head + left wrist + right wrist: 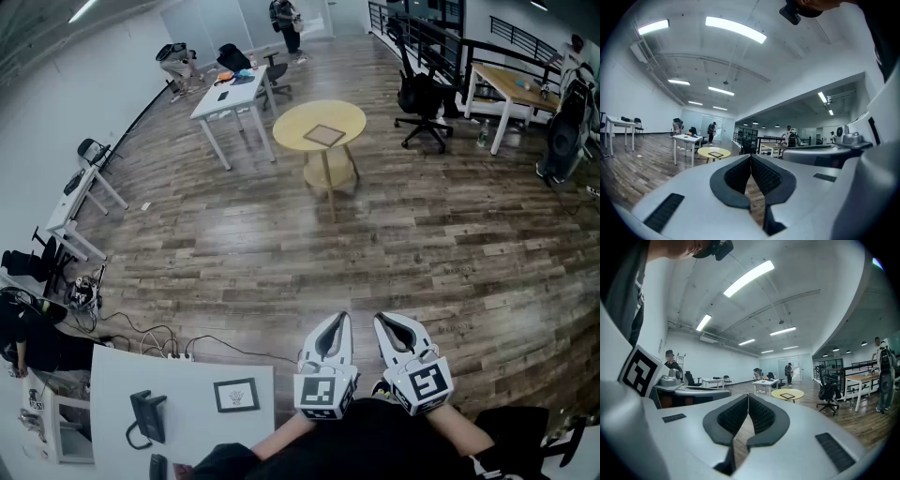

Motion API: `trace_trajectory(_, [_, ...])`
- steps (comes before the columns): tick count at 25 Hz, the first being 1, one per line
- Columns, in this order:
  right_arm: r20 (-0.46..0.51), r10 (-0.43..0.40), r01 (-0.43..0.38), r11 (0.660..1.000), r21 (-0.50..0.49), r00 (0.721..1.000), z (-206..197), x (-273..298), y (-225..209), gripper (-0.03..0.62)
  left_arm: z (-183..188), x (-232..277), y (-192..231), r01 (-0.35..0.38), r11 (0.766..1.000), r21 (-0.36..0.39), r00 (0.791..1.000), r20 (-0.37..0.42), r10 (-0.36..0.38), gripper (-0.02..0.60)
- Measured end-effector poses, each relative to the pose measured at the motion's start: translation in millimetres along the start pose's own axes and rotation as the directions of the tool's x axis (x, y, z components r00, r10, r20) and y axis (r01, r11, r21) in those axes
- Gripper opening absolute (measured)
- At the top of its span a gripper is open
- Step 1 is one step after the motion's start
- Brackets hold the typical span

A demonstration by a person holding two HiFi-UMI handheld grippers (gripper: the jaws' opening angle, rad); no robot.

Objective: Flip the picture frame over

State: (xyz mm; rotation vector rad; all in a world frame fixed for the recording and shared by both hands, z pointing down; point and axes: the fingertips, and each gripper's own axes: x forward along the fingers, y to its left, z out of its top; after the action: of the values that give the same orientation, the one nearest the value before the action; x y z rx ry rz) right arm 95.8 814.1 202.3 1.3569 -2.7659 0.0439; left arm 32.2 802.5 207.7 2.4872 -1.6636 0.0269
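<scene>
A wide wood floor (281,244) fills most of the head view. A long white table (230,98) stands at upper left, and just right of it is a round yellow table (292,127). A white desk (187,384) cuts into the lower left corner, with cables (155,342) trailing on the floor beside it.

At bottom centre the left gripper (336,321) and right gripper (384,321) are held side by side, roughly level. Each has its jaws pressed together on nothing.

The picture frame (324,135) lies flat near the middle of the round yellow table, well apart from both grippers. It also shows small and distant past the closed tips in both gripper views. A second frame (235,395) lies on the white desk, so I cannot say for sure which one is meant.

The risks, as I judge them:
- The wrong frame could be taken.
- The cables could catch a foot on the walk over.
- A flat frame gives the jaws no lip to get under, so prying at it may slide it off the table's rim.
</scene>
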Motion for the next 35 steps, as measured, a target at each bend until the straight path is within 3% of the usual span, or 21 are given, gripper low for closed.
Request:
trace_trajectory(14, [-0.001,0.017,-0.017,0.999,-0.027,1.0,2.0,8.2,39.7,0.021,-5.2,-31.9,27.4,-0.001,1.0,0.0,1.0,0.028,0.001,0.023])
trace_trajectory(20, [0.055,0.059,-0.061,0.997,0.043,0.997,4.5,9.0,41.8,0.02,-4.9,-33.6,49.2,-0.038,0.999,-0.019,0.998,0.04,0.038,0.023])
trace_trajectory(28, [0.048,0.03,-0.032,0.999,0.034,0.998,-6.1,40.2,6.8,0.02,-6.1,5.8,61.6,-0.041,0.999,-0.009,0.998,0.037,0.041,0.023])
trace_trajectory(35, [0.069,0.018,-0.02,0.999,0.028,0.997,0.2,94.9,-63.2,0.02,12.9,84.5,82.4,-0.07,0.998,0.007,0.996,0.058,0.069,0.023])
